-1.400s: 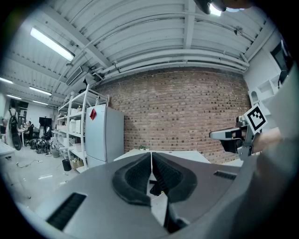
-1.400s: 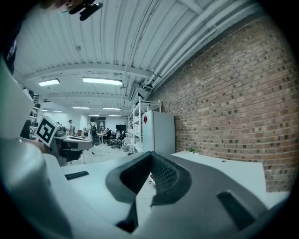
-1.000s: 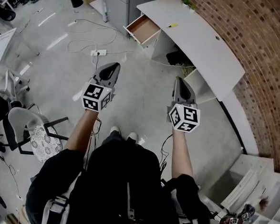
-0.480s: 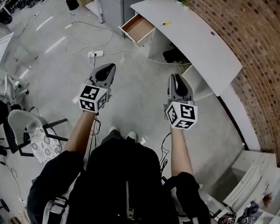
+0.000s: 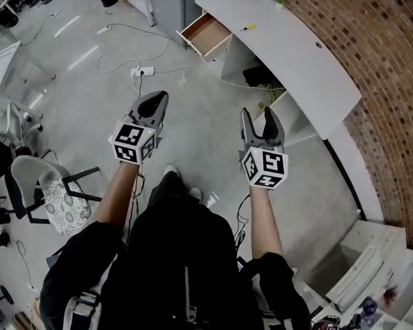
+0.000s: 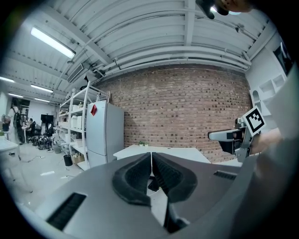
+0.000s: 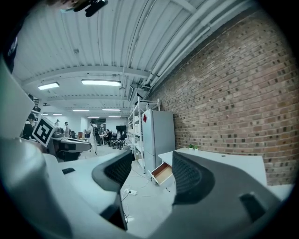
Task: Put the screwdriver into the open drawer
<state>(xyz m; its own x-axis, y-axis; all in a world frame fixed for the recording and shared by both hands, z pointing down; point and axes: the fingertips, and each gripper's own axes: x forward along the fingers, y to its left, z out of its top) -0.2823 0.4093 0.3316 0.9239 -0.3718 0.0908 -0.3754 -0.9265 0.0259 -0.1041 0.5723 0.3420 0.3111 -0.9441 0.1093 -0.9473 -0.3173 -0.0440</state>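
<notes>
A yellow-handled screwdriver point(image 5: 249, 28) lies on the white desk point(image 5: 305, 62) far ahead, close to its left end. The open wooden drawer point(image 5: 205, 34) sticks out of that end of the desk; I also see the drawer point(image 7: 163, 172) between the right jaws in the right gripper view. My left gripper point(image 5: 153, 103) is shut and empty, held level over the floor. My right gripper point(image 5: 260, 120) is beside it, its jaws opening wide with nothing between them. Both are well short of the desk.
A brick wall point(image 5: 382, 74) runs behind the desk. A power strip point(image 5: 144, 71) with cables lies on the grey floor ahead. An office chair point(image 5: 46, 188) stands at the left. A fridge point(image 7: 157, 135) and shelving stand beyond the drawer.
The right gripper's jaws have spread from shut to wide open. The view has shifted slightly towards the desk; both hands stay at about the same place.
</notes>
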